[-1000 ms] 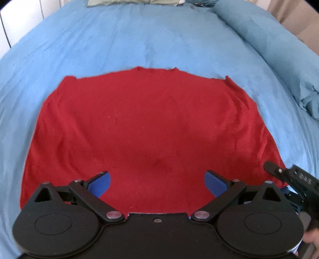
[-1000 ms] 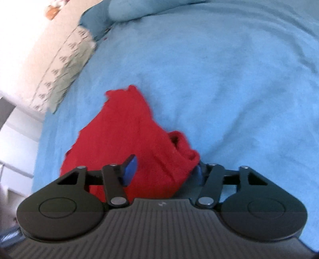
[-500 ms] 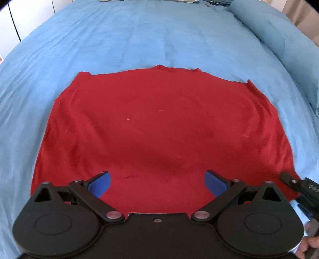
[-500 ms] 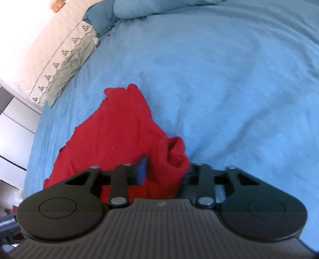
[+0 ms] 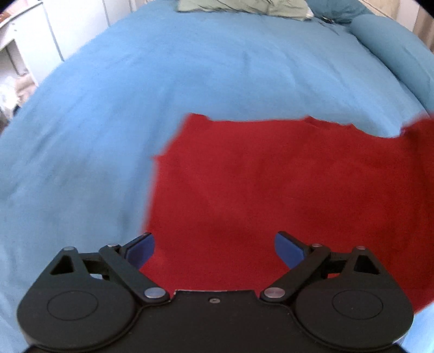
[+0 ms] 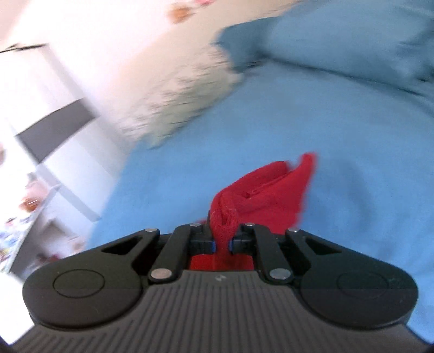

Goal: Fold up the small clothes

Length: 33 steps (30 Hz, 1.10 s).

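A red garment [image 5: 284, 184] lies flat on the blue bedspread [image 5: 135, 108], filling the middle and right of the left wrist view. My left gripper [image 5: 214, 248] is open and empty, low over the garment's near left corner. My right gripper [image 6: 222, 243] is shut on a bunched corner of the red garment [image 6: 260, 195] and holds it lifted above the bed. The right wrist view is blurred by motion.
A rolled blue duvet [image 5: 401, 54] lies along the bed's right side. A pale green pillow [image 5: 238, 5] sits at the head of the bed. White furniture [image 5: 19, 54] stands to the left of the bed.
My right gripper has shut on the garment's corner and lifted it. My left gripper has shifted left, toward the garment's left edge; both views have swung.
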Each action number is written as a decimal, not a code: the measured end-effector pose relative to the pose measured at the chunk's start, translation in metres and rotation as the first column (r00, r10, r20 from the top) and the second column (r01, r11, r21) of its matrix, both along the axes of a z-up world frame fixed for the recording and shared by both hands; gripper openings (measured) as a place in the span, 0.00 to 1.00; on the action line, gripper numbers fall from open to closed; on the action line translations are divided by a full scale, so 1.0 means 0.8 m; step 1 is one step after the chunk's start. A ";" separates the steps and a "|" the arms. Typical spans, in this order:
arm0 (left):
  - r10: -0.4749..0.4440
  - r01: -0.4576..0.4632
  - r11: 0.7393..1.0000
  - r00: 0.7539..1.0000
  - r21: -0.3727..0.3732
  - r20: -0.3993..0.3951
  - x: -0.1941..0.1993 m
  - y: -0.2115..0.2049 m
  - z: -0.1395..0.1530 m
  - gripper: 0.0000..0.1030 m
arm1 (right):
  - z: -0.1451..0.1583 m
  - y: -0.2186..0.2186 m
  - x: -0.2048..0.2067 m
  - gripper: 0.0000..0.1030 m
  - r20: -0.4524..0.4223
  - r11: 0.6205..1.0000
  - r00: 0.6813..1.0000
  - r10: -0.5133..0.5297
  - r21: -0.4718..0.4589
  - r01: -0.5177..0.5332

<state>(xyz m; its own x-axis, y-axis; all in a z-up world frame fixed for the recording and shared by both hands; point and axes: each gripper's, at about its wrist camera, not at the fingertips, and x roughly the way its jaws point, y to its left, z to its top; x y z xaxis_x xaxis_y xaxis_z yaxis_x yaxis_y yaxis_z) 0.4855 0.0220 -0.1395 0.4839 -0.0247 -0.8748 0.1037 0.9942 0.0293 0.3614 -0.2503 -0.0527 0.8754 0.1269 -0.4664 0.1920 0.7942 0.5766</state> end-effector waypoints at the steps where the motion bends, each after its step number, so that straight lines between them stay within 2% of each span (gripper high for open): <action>1: 0.003 -0.003 1.000 1.000 0.007 0.002 -0.003 0.014 0.005 0.95 | 0.009 0.019 0.014 0.22 0.021 0.999 0.998 0.052 0.013 -0.053; 3: 0.018 -0.018 1.000 1.000 0.020 0.002 -0.013 0.048 0.013 0.95 | 0.023 0.070 0.046 0.22 0.061 0.978 0.978 0.202 0.038 -0.204; 5: 0.041 -0.041 0.999 0.999 0.033 -0.004 -0.023 0.084 0.014 0.95 | 0.027 0.125 0.068 0.22 0.080 0.925 0.924 0.375 0.033 -0.378; 6: 0.048 -0.048 0.998 0.999 0.037 -0.010 -0.028 0.100 0.011 0.95 | 0.019 0.150 0.081 0.21 0.063 0.887 0.887 0.458 0.044 -0.461; 8: 0.056 -0.054 0.997 0.998 0.055 -0.032 -0.038 0.129 0.000 0.95 | -0.012 0.193 0.096 0.21 0.001 0.828 0.829 0.559 0.060 -0.558; 9: 0.058 -0.055 0.996 0.997 0.064 -0.042 -0.042 0.140 -0.007 0.95 | -0.034 0.212 0.102 0.21 -0.053 0.810 0.808 0.587 0.056 -0.584; 11: 0.070 -0.067 0.996 0.996 0.059 -0.061 -0.054 0.162 -0.018 0.94 | -0.079 0.238 0.113 0.21 -0.169 0.798 0.783 0.598 0.039 -0.602; 13: 0.076 -0.073 0.996 0.994 0.047 -0.074 -0.062 0.173 -0.023 0.94 | -0.108 0.247 0.115 0.21 -0.216 0.797 0.771 0.600 0.076 -0.599; 16: 0.085 -0.083 0.996 0.993 0.031 -0.077 -0.070 0.181 -0.026 0.94 | -0.116 0.262 0.112 0.22 -0.253 0.765 0.736 0.628 0.027 -0.643; 18: 0.098 -0.098 0.995 0.992 0.007 -0.076 -0.071 0.183 -0.024 0.94 | -0.110 0.272 0.105 0.29 -0.269 0.731 0.707 0.655 -0.011 -0.682; 19: 0.105 -0.106 0.994 0.991 -0.003 -0.077 -0.069 0.186 -0.022 0.95 | -0.106 0.273 0.106 0.46 -0.273 0.729 0.707 0.652 -0.028 -0.684; 20: 0.116 -0.117 0.993 0.990 -0.014 -0.077 -0.068 0.186 -0.017 0.95 | -0.100 0.273 0.111 0.76 -0.268 0.733 0.715 0.646 -0.044 -0.679; 22: 0.129 -0.132 0.991 0.989 -0.033 -0.071 -0.066 0.186 -0.006 0.95 | -0.077 0.260 0.091 0.96 -0.219 0.760 0.757 0.616 -0.088 -0.644; 24: 0.135 -0.138 0.989 0.989 -0.055 -0.053 -0.070 0.185 0.007 0.95 | -0.056 0.244 0.056 1.00 -0.159 0.770 0.787 0.596 -0.166 -0.616; 25: 0.133 -0.136 0.989 0.990 -0.061 -0.051 -0.072 0.183 0.011 0.95 | -0.048 0.237 0.043 1.00 -0.164 0.764 0.795 0.585 -0.219 -0.607; 28: 0.101 -0.105 0.990 0.994 -0.090 -0.050 -0.080 0.169 0.019 0.95 | -0.049 0.216 0.007 1.00 -0.238 0.742 0.823 0.516 -0.357 -0.568; 30: 0.072 -0.077 0.992 0.996 -0.101 -0.058 -0.084 0.157 0.019 0.95 | -0.063 0.206 -0.009 0.99 -0.290 0.732 0.838 0.462 -0.408 -0.545; 33: 0.044 -0.050 0.995 0.997 -0.088 -0.065 -0.084 0.141 0.012 0.95 | -0.094 0.203 -0.020 0.94 -0.385 0.703 0.829 0.406 -0.448 -0.553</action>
